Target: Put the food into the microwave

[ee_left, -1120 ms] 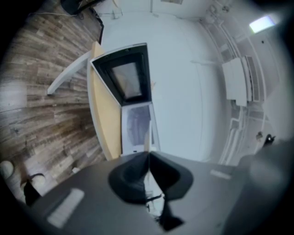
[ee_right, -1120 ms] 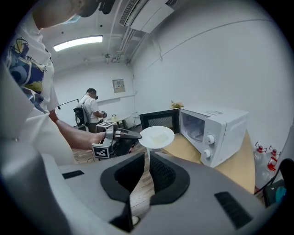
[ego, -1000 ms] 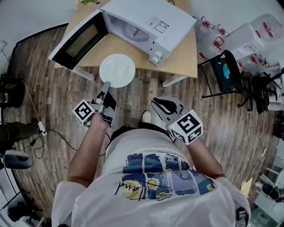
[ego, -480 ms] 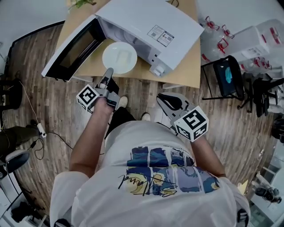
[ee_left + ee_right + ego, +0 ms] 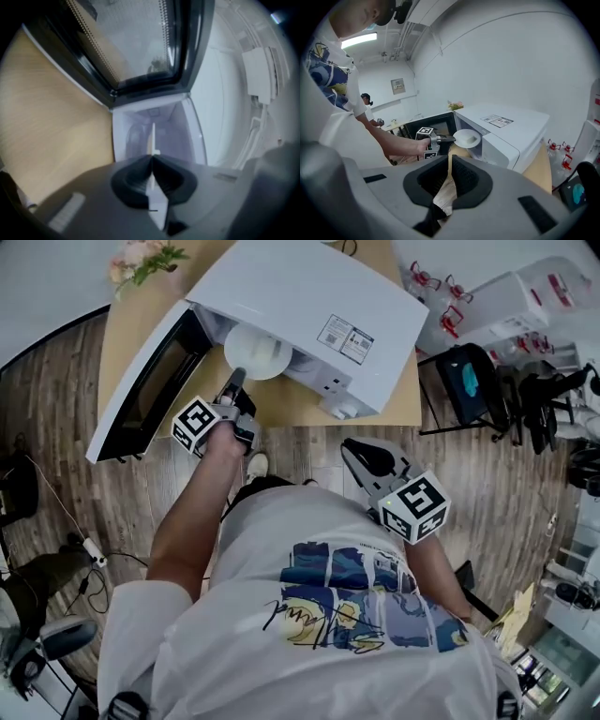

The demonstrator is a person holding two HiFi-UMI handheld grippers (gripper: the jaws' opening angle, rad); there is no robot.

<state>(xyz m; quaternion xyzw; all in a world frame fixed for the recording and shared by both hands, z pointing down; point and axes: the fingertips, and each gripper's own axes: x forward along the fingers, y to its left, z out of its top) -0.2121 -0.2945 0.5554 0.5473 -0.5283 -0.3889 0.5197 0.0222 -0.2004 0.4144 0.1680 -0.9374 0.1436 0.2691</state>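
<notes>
A white microwave (image 5: 309,306) stands on the wooden table (image 5: 394,399), its door (image 5: 145,390) swung wide open to the left. My left gripper (image 5: 234,381) is shut on the rim of a white plate (image 5: 258,351) with a pale piece of food on it. The plate sits level at the mouth of the cavity. In the left gripper view the plate (image 5: 153,138) shows edge-on between the jaws, pointing into the cavity (image 5: 164,131). My right gripper (image 5: 354,451) hangs over the floor before the table, shut and empty. From the right gripper view the plate (image 5: 467,138) is seen at the opening.
A vase of flowers (image 5: 141,261) stands at the table's far left corner. To the right of the table are a black chair (image 5: 473,381) and several plastic water jugs (image 5: 506,306). Cables (image 5: 84,549) lie on the wooden floor at left.
The left gripper has carried the plate forward, from over the table's front edge to the microwave's mouth. The person has stepped closer to the table, and the right gripper came along.
</notes>
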